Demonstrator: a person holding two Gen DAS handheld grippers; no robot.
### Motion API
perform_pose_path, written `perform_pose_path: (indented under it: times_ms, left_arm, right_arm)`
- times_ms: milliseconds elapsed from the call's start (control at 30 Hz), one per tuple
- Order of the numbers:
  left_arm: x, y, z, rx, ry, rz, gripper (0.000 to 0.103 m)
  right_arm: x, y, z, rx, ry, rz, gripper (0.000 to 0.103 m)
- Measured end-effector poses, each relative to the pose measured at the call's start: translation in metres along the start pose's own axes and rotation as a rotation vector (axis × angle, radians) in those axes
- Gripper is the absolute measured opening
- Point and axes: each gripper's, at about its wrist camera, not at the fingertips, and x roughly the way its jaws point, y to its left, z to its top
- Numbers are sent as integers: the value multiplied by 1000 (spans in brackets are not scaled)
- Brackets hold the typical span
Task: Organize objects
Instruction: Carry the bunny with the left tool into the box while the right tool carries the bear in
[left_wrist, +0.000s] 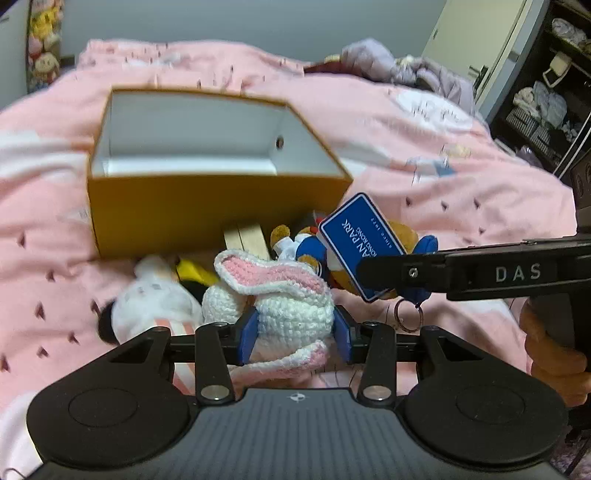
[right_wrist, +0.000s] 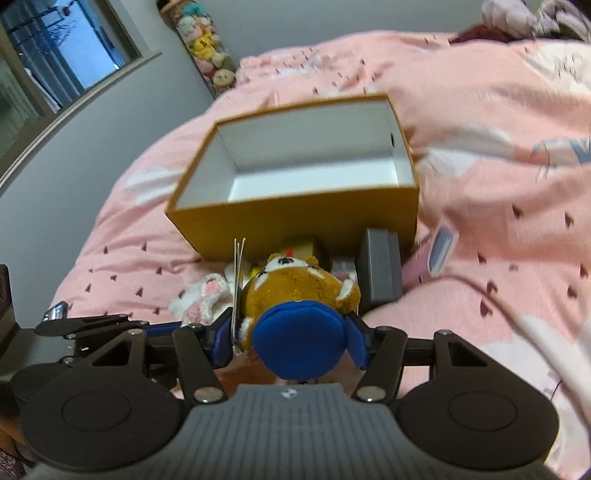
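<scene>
My left gripper (left_wrist: 295, 325) is shut on a crocheted white and pink bunny (left_wrist: 291, 295), its blue pads pressing both sides. My right gripper (right_wrist: 290, 332) is shut on a brown bear plush (right_wrist: 291, 291) in blue clothes. The bear's blue card tag (left_wrist: 354, 240) and key ring (left_wrist: 406, 314) hang beside the bunny in the left wrist view. Both toys are held just in front of an open mustard box (left_wrist: 207, 206) (right_wrist: 295, 218) whose white inside holds nothing. One black finger (left_wrist: 388, 271) of the right gripper crosses the left wrist view.
On the pink duvet (right_wrist: 498, 122) by the box front lie a white plush (left_wrist: 155, 306), a yellow toy (left_wrist: 192, 271), wooden blocks (left_wrist: 247, 240), a grey case (right_wrist: 382, 269) and a pink item (right_wrist: 439, 254). A hand (left_wrist: 554, 354) grips the right tool. Shelves (left_wrist: 546, 103) stand far right.
</scene>
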Motion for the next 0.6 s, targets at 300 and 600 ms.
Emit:
perform_pose_path:
  times_ms: [300,600]
  left_arm:
    - [-25,-11,33,47,-156,40,49]
    - [-15,-22,79,127,-346,123,49]
  right_arm:
    - [-16,12,36,-64,-121,17,62]
    - [-13,18,88,-141,-288,-68,62]
